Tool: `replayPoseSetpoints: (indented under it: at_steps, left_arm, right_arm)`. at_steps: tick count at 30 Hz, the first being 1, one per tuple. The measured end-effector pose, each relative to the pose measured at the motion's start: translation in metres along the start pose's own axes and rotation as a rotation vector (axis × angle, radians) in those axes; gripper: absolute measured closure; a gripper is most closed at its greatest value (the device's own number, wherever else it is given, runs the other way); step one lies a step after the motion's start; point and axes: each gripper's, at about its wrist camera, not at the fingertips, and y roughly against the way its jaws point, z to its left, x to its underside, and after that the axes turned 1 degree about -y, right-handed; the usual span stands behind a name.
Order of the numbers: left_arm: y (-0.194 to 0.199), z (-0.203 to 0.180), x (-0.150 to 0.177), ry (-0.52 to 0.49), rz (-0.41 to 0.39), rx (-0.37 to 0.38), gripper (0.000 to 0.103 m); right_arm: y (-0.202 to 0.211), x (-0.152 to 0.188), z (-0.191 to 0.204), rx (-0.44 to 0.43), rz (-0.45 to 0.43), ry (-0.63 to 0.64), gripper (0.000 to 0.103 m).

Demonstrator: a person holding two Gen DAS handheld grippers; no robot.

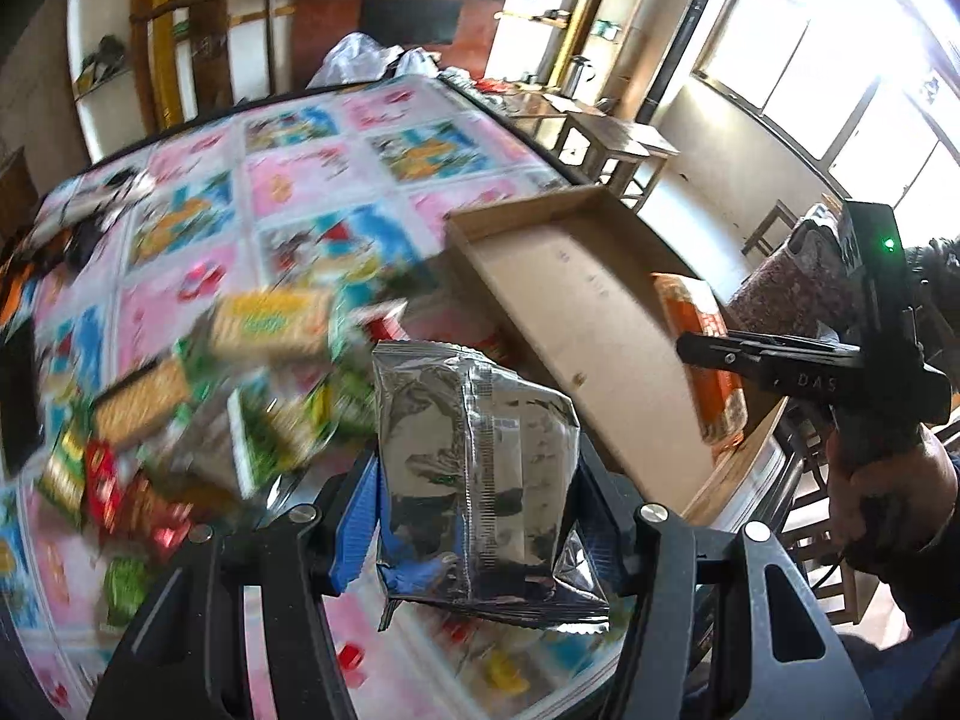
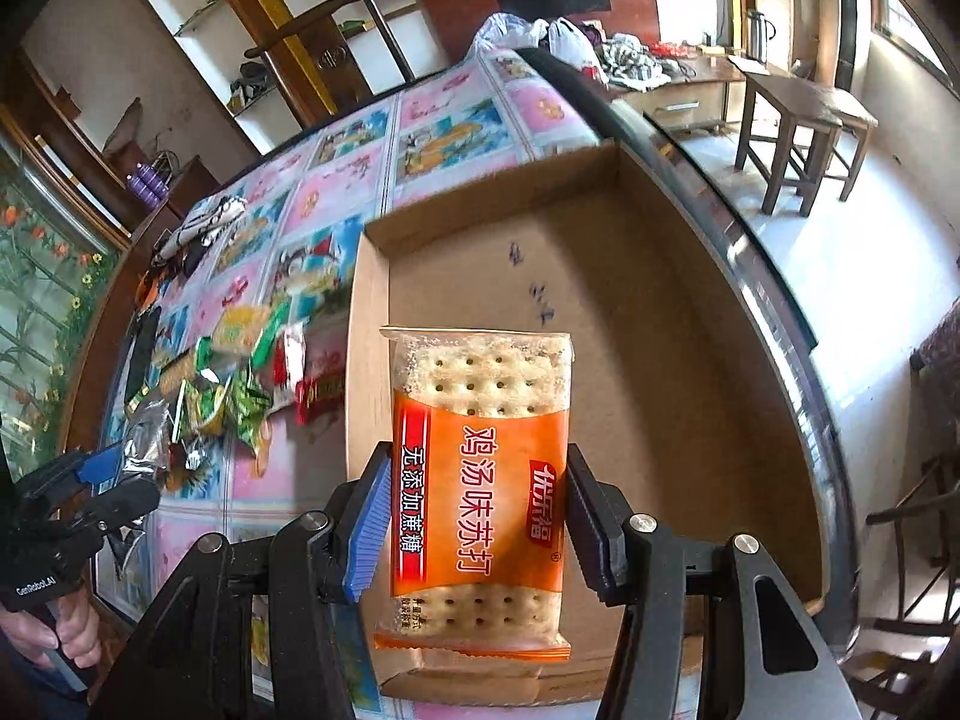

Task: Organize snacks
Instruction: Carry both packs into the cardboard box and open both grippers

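My left gripper (image 1: 477, 510) is shut on a silver foil snack packet (image 1: 480, 450), held upright above the table beside the pile of loose snacks (image 1: 210, 396). To its right lies a shallow cardboard box (image 1: 570, 312). My right gripper (image 2: 474, 516) is shut on an orange soda-cracker packet (image 2: 480, 480), which hangs over the near part of the box floor (image 2: 660, 300). The box floor around the packet is bare. In the right wrist view the left gripper (image 2: 114, 468) shows at the lower left with the silver packet (image 2: 147, 438). The cracker packet (image 1: 702, 360) also shows over the box in the left wrist view.
A cartoon-patterned cloth (image 2: 348, 192) covers the table, with dark items at its far left (image 2: 198, 228). The snack pile (image 2: 228, 372) lies left of the box. Plastic bags (image 2: 522, 30) sit at the far end. A wooden stool (image 2: 804, 120) stands on the floor to the right.
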Motion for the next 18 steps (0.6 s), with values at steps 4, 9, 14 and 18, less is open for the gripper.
replayPoseSetpoints:
  at_steps: [4, 9, 14, 18]
  left_arm:
    - [-0.014, -0.021, -0.026, -0.022, -0.016, 0.005, 0.045]
    - [-0.04, -0.042, -0.055, -0.022, -0.029, -0.009, 0.045]
    - [-0.076, -0.063, -0.077, -0.029, -0.029, -0.057, 0.045]
    - [-0.107, -0.073, -0.087, -0.033, -0.014, -0.091, 0.045]
  right_arm:
    - [0.007, -0.017, -0.005, -0.005, -0.01, 0.015, 0.046]
    - [0.006, -0.036, -0.014, -0.014, -0.01, 0.01, 0.046]
    - [-0.005, -0.06, -0.032, -0.027, 0.002, -0.005, 0.046]
    - [-0.018, -0.078, -0.042, -0.03, 0.016, -0.004, 0.046]
